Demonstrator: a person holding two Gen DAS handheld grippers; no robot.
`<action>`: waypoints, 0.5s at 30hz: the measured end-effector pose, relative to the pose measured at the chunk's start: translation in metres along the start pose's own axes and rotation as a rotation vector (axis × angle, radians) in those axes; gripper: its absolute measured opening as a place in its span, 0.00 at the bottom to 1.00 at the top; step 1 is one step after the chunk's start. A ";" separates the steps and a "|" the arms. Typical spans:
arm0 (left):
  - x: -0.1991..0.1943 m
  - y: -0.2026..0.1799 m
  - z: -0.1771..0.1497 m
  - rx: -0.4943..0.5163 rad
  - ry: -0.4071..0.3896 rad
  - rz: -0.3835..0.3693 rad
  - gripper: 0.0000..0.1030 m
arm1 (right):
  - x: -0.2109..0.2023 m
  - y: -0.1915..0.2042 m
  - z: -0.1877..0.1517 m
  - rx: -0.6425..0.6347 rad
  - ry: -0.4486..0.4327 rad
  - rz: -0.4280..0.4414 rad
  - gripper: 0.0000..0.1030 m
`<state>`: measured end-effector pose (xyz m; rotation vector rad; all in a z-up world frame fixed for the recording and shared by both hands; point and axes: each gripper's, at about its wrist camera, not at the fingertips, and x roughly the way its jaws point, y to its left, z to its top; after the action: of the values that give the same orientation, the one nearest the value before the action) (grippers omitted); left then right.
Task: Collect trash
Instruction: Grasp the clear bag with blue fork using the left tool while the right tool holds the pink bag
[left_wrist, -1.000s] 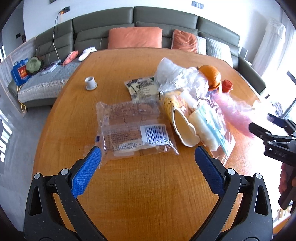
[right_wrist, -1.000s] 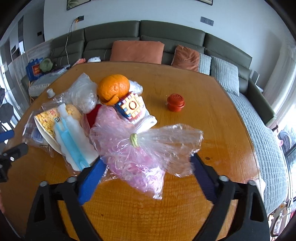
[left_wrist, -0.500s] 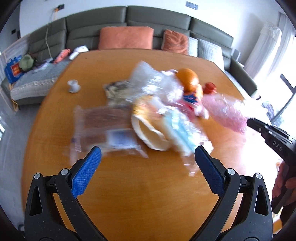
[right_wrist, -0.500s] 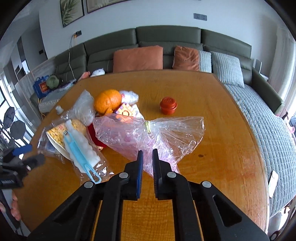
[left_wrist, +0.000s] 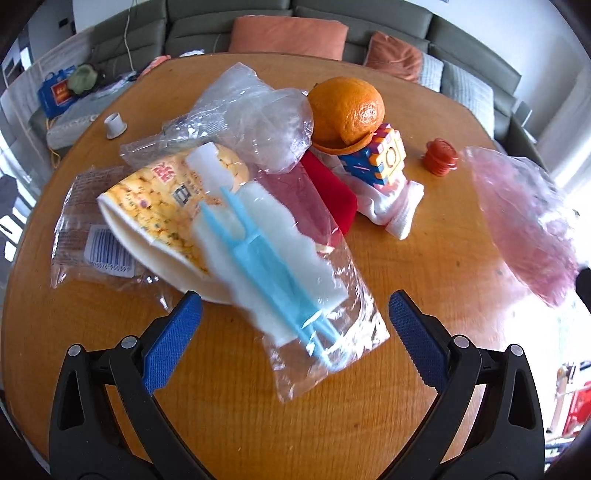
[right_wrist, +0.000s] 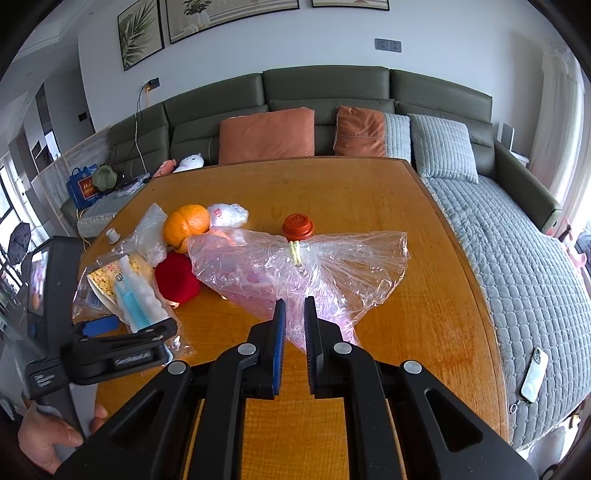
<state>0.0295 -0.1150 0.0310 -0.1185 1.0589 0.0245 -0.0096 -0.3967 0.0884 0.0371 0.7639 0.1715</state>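
The pink plastic bag (right_wrist: 295, 266) is pinched at its thin bottom edge by the right tongs (right_wrist: 294, 317), above the table (right_wrist: 424, 314). It could slip or tear. At nine o'clock, the left tongs (left_wrist: 295, 325) are spread wide over the clear packet (left_wrist: 295, 288); nothing is held.

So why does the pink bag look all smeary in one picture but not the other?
Left wrist view: the pink bag is motion-blurred and washed out by window glare at the right edge. Right wrist view: it looks sharp, pinched in the right gripper; fisheye bends the table edges.
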 end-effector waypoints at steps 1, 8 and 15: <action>0.002 -0.003 0.001 0.002 0.000 0.006 0.94 | 0.001 -0.002 -0.001 0.008 0.002 -0.002 0.11; 0.016 -0.004 -0.001 0.016 -0.007 0.019 0.50 | -0.004 -0.007 0.001 0.023 -0.019 -0.002 0.11; -0.007 0.008 -0.025 0.085 0.003 -0.102 0.44 | -0.012 0.003 0.011 0.011 -0.054 0.048 0.11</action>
<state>0.0036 -0.1097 0.0242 -0.0954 1.0537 -0.1133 -0.0112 -0.3956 0.1052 0.0703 0.7104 0.2109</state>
